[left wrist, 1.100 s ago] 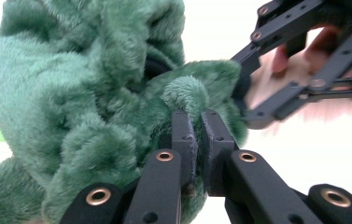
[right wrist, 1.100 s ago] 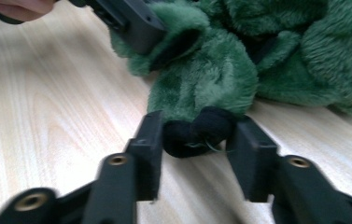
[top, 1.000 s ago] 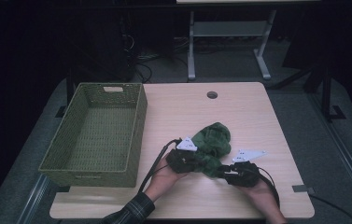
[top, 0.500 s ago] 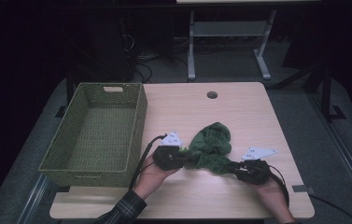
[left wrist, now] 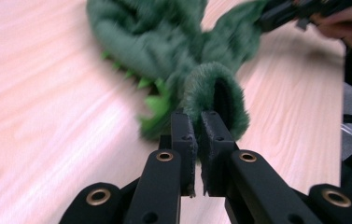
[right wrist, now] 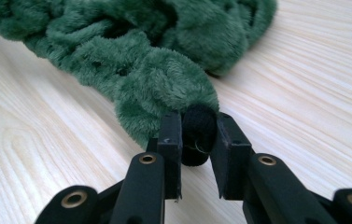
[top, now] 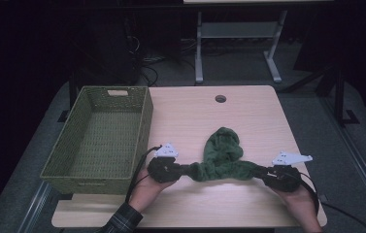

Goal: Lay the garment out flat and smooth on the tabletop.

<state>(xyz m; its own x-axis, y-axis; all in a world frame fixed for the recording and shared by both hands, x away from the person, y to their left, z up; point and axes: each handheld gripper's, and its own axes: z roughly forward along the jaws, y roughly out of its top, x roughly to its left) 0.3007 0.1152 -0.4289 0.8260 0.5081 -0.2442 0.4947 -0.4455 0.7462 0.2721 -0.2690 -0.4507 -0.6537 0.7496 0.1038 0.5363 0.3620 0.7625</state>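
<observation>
While your left gripper (top: 186,170) pinches the green plush garment (top: 223,154), your right gripper (top: 260,173) clamps its black cuff, basket (top: 144,121) beside, on the table (top: 253,116).

Three cameras: one overhead, two riding the grippers.
High view looks toward 12 o'clock over the table (top: 248,116); gripper views sit close, sharing the green plush garment (left wrist: 164,42).

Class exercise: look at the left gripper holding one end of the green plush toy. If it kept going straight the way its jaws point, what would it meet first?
Most likely the bunched body of the green plush toy it already grips, then the right gripper beyond, though depth is hard to judge. The left gripper points across the table toward it.
</observation>
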